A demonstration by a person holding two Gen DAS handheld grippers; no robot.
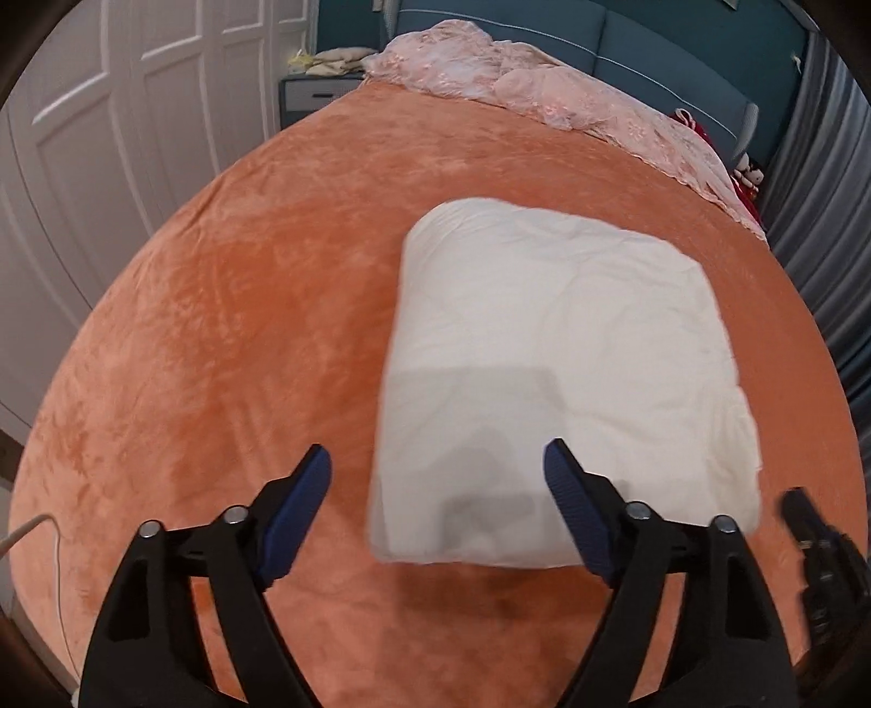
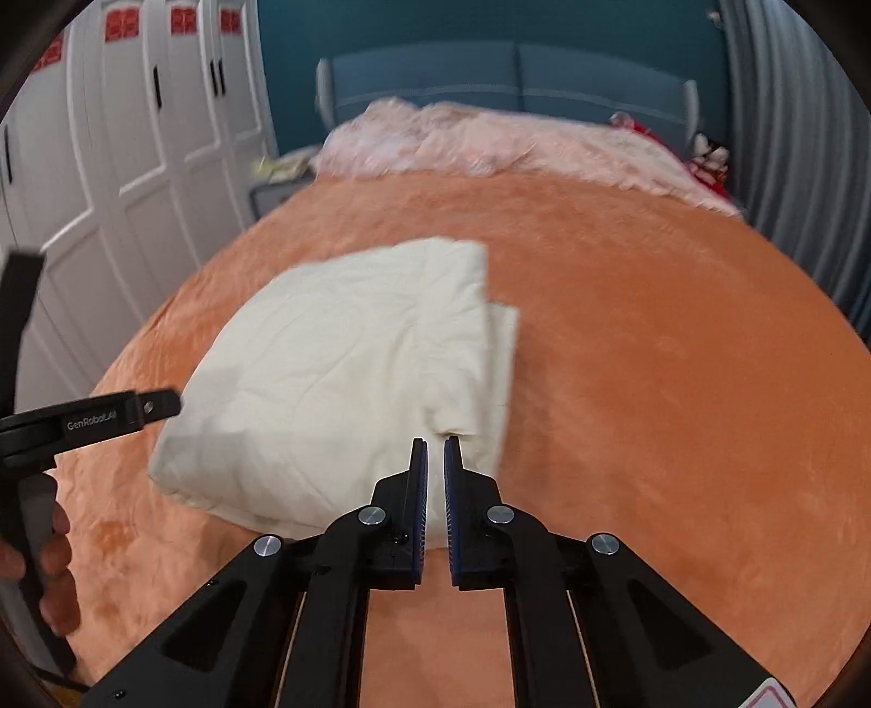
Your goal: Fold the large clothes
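A cream-white garment lies folded into a thick rectangle on the orange bedspread. It also shows in the right wrist view, with a lower layer sticking out along its right edge. My left gripper is open and empty, held above the fold's near left corner. My right gripper is shut and empty, just in front of the fold's near right corner. The left gripper's body shows at the left of the right wrist view.
A crumpled pink lace cover lies along the head of the bed by the blue headboard. White wardrobe doors stand to the left, a grey curtain to the right. A white cable lies at the bed's near left edge.
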